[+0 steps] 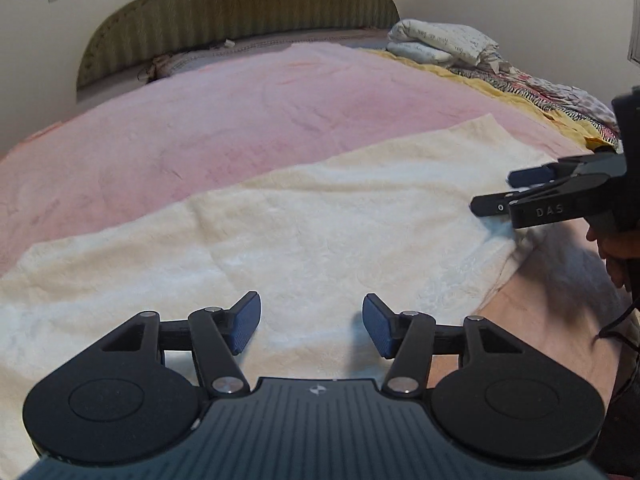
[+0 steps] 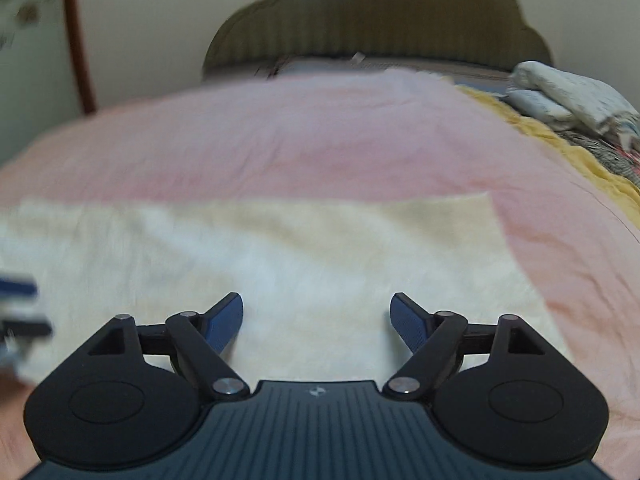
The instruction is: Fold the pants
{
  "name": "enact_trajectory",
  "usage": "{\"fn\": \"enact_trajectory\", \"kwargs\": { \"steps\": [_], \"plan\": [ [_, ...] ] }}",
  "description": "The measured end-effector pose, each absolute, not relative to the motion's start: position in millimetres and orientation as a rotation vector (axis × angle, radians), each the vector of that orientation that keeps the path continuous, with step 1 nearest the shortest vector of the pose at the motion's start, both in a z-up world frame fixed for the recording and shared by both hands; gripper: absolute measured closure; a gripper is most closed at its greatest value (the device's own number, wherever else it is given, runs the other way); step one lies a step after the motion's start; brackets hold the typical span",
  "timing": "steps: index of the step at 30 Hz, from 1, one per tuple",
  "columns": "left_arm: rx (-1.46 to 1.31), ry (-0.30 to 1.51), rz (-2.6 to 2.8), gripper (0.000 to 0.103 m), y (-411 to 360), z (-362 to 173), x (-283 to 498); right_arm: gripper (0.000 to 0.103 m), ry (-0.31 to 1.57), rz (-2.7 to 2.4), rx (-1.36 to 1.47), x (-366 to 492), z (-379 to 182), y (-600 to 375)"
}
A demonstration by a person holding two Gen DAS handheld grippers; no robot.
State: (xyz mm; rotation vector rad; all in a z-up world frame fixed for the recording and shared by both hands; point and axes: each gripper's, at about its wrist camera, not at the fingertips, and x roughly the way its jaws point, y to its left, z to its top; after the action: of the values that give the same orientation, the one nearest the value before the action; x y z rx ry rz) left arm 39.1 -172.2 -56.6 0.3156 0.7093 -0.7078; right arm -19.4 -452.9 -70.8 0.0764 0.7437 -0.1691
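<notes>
**Cream fleece lying crosswise under both open jaws**

Pink bedspread (image 1: 240,120) is filling most of what I am seeing, running up to the green headboard (image 1: 240,12) at twelve o'clock, with a heap of patterned bedding (image 1: 448,44) sitting off at two o'clock. On it the pants (image 1: 304,232), a pale cream fleecy cloth, are lying flat in a wide band, and their long axis is running crosswise, from about eight o'clock up toward two o'clock in the left wrist view and nearly nine to three in the right wrist view (image 2: 280,248). I cannot make out a waistband or leg ends in either picture.

I am holding the left gripper (image 1: 311,326) over the near edge of the cloth, its jaws standing partly open with nothing between them. The right gripper (image 1: 496,194) is showing at three o'clock in the left view, over the right-hand end of the band, with a hand (image 1: 612,248) behind it. In its own blurred view the right gripper (image 2: 316,322) is standing wider open, also empty, with cloth just below.

I am judging that each hand is nearer its own end, so any next fold is turning on bringing one short end over along that crosswise axis. The risk is pinching the bedspread with the cloth.
</notes>
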Motion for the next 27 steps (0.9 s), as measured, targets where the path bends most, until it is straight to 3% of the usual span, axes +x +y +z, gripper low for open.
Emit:
{"fn": "enact_trajectory", "kwargs": {
  "steps": [5, 8, 14, 20, 27],
  "plan": [
    [0.277, 0.701, -0.606, 0.037, -151, -53, 47, 0.022, 0.621, -0.141, 0.141, -36, -52, -436],
    [0.274, 0.776, -0.610, 0.037, -145, -62, 50, 0.022, 0.696, -0.030, 0.088, -31, -60, -413],
    [0.253, 0.683, -0.505, 0.036, -111, -47, 34, 0.018, 0.708, -0.068, 0.050, -33, -68, -397],
    [0.136, 0.654, -0.267, 0.036, -29, -24, 40, 0.015, 0.713, -0.045, 0.044, -33, -71, -395],
    [-0.034, 0.666, 0.146, 0.036, 112, -11, 20, 0.014, 0.560, 0.139, 0.067, -29, -35, -355]
  ]
}}
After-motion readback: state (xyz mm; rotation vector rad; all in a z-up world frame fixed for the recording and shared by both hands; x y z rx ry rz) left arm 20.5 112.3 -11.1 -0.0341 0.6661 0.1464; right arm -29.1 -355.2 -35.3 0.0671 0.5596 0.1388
